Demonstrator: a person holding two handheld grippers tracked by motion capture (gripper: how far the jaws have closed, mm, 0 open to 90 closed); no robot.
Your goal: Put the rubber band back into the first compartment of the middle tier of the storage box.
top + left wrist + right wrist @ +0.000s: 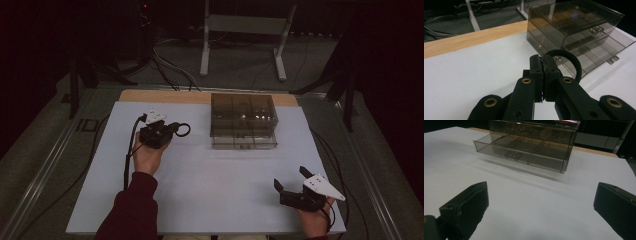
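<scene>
Near the left edge of the white worktop (210,200), toward the back, the left gripper (172,129) is held. Its jaws are pressed together on a black ring (571,62), pinched at the ring's rim. The ring is lifted off the worktop and sits just beside the smoky clear drawer box (243,120), which stands at the middle of the back edge. The bottom drawer (524,151) of the box is pulled out, and it is split into small parts.

The ring is probably meant for that open drawer. To do it well, the ring should be carried over one part of the drawer, brought low, and only then let go, so that it is not bounced out. The grip should be kept tight until then.

At the front right corner, the right gripper (292,181) is held with its jaws spread wide and nothing between them.

What the ring is made of cannot be told. What lies inside the top of the box is hard to see through the dark walls.
</scene>
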